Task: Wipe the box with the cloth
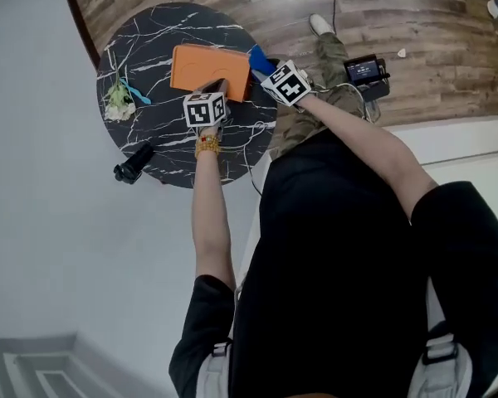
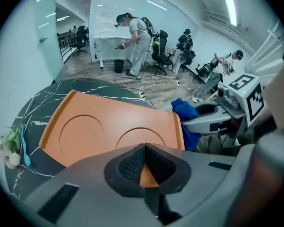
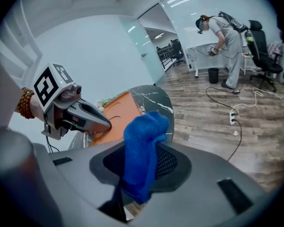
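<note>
L gripper (image 2: 145, 148) clenched, empty (tip by orange box (image 2: 109, 126)); R gripper (image 3: 142, 148) clamped on blue cloth (image 3: 146, 126).

One box (image 1: 209, 69), one cloth (image 3: 144, 150) (blue).

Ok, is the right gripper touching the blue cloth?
Touching. The right gripper view shows the right gripper with its jaws pinched on the blue cloth, which bulges out beyond them.

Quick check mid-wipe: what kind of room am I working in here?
Most likely an open-plan office or lab space: wood-plank floor, black swivel office chairs, a white desk, glass partition walls and ceiling strip lights.
</note>
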`<action>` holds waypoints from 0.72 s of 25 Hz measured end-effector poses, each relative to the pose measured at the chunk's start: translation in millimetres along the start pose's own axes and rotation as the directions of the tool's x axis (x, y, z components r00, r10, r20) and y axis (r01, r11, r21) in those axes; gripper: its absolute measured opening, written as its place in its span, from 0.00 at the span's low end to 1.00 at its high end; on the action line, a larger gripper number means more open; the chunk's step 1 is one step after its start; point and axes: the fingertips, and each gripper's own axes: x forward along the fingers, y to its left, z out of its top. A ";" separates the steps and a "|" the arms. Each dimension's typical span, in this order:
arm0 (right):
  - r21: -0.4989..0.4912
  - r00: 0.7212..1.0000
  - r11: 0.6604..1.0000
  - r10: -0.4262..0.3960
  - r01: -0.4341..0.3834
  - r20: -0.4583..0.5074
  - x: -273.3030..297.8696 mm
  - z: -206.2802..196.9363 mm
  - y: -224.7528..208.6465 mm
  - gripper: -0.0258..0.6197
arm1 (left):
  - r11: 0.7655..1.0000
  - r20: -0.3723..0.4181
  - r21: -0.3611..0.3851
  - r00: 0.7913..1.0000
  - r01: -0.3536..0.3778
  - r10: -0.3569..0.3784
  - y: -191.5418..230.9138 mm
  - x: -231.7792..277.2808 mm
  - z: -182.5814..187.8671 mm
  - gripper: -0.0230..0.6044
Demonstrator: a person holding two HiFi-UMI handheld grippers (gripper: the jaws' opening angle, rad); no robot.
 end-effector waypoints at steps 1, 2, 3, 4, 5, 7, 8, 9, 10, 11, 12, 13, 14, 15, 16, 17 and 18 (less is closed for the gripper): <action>-0.001 1.000 1.000 0.003 -0.003 -0.005 -1.4 -1.3 7.1 0.20 | 1.000 0.005 -0.017 1.000 0.004 -0.004 0.2 -0.6 0.9 0.05; -0.027 0.999 0.999 0.021 -0.022 -0.026 -2.5 -4.9 17.2 0.20 | 1.000 0.006 -0.020 1.000 0.006 -0.006 -0.1 -0.6 1.5 0.05; -0.083 0.996 0.995 0.058 -0.063 -0.065 -3.1 -11.7 30.8 0.20 | 1.000 0.003 -0.014 1.000 0.004 -0.004 -0.5 -0.3 2.0 0.05; -0.160 0.988 0.979 0.106 -0.124 -0.114 -3.1 -21.6 47.5 0.20 | 1.000 -0.001 -0.005 1.000 0.000 0.000 -0.8 0.2 2.4 0.05; -0.239 0.974 0.951 0.160 -0.196 -0.163 -2.7 -33.4 66.9 0.20 | 1.000 -0.005 0.002 1.000 -0.004 0.004 -1.3 0.7 2.6 0.05; -0.347 0.936 0.877 0.260 -0.332 -0.238 -1.6 -53.4 107.8 0.20 | 1.000 -0.010 0.001 1.000 -0.008 0.008 -1.9 0.6 2.1 0.05; -0.380 0.921 0.846 0.290 -0.374 -0.261 -0.4 -58.3 122.8 0.20 | 1.000 -0.010 -0.003 1.000 -0.009 0.009 -1.9 -0.1 2.1 0.05; -0.410 0.914 0.824 0.295 -0.391 -0.277 1.8 -60.3 128.9 0.20 | 1.000 -0.011 -0.006 1.000 -0.011 0.011 -1.8 -0.8 2.5 0.05; -0.442 0.918 0.813 0.273 -0.380 -0.286 5.6 -60.6 123.2 0.20 | 1.000 -0.014 -0.005 1.000 -0.012 0.012 -2.1 -0.9 3.0 0.05; -0.468 0.931 0.815 0.228 -0.342 -0.284 10.4 -59.7 105.7 0.20 | 1.000 -0.019 -0.002 1.000 -0.011 0.011 -2.8 0.0 3.2 0.05; -0.474 0.948 0.834 0.168 -0.283 -0.271 14.9 -56.7 78.4 0.20 | 1.000 -0.025 0.002 1.000 -0.010 0.010 -3.5 0.9 3.0 0.05; -0.456 0.963 0.865 0.099 -0.208 -0.252 18.4 -50.7 45.1 0.20 | 1.000 -0.028 0.004 1.000 -0.009 0.009 -3.7 1.2 2.5 0.05; -0.420 0.972 0.899 0.028 -0.126 -0.232 20.4 -41.4 9.9 0.20 | 1.000 -0.027 0.002 1.000 -0.009 0.009 -3.6 1.0 2.1 0.05; -0.380 0.976 0.924 -0.038 -0.048 -0.216 20.5 -29.2 -22.6 0.20 | 1.000 -0.023 -0.002 1.000 -0.009 0.009 -3.2 0.7 2.0 0.05; -0.349 0.975 0.937 -0.083 0.006 -0.207 19.6 -16.1 -46.7 0.20 | 1.000 -0.018 -0.007 1.000 -0.010 0.009 -2.8 0.5 2.2 0.05; -0.338 0.975 0.941 -0.094 0.020 -0.203 20.0 -4.6 -58.1 0.20 | 1.000 -0.013 -0.011 1.000 -0.012 0.012 -2.5 0.5 2.2 0.05; -0.349 0.976 0.937 -0.080 0.004 -0.204 22.4 3.6 -57.9 0.20 | 1.000 -0.010 -0.014 1.000 -0.015 0.014 -2.4 0.5 2.0 0.05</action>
